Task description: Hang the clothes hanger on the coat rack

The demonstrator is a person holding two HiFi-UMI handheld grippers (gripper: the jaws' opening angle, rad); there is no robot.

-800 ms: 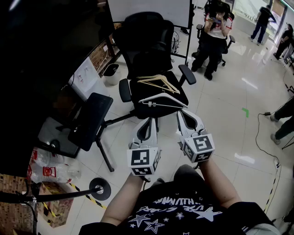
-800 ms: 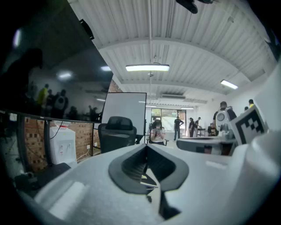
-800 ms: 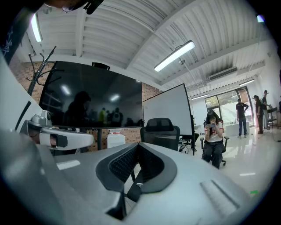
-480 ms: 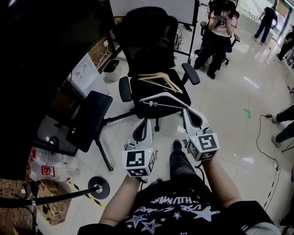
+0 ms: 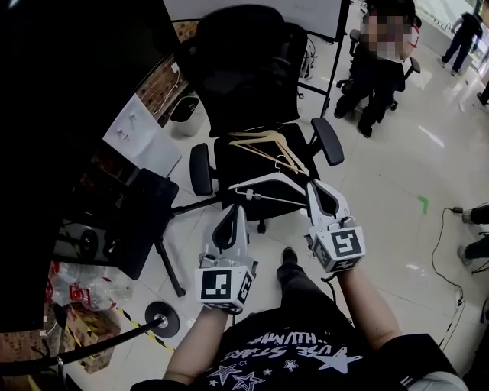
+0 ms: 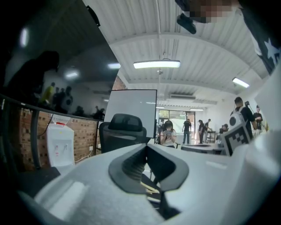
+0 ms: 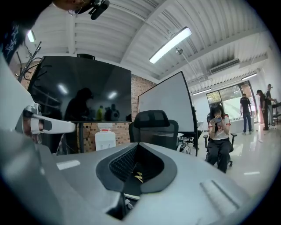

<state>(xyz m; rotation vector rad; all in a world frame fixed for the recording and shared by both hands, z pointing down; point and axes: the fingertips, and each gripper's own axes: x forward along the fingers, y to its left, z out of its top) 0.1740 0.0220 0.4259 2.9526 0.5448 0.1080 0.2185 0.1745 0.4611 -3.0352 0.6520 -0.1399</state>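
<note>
Nothing is hung yet. The white hanger (image 5: 260, 182) is lying at the chair seat's (image 5: 229, 162) front edge, not picked up. The left gripper (image 5: 238, 211) and right gripper (image 5: 315, 185) are hovering near it, both clenched and empty.

Near hanger (image 5: 269, 188), far hanger (image 5: 267, 145) on chair (image 5: 244, 69) seat; whiteboard (image 5: 260, 6) behind chair; bin (image 5: 183, 111) left of chair.

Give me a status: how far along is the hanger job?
Done: nothing yet. The wooden hanger and the white hanger both lie on the office chair seat.
In hand: nothing. The left claw and right claw are shut and empty, held level at the seat's near edge, the right one beside the white hanger.
Left: open, grip a hanger, carry it to the rack and hook it on.
</note>
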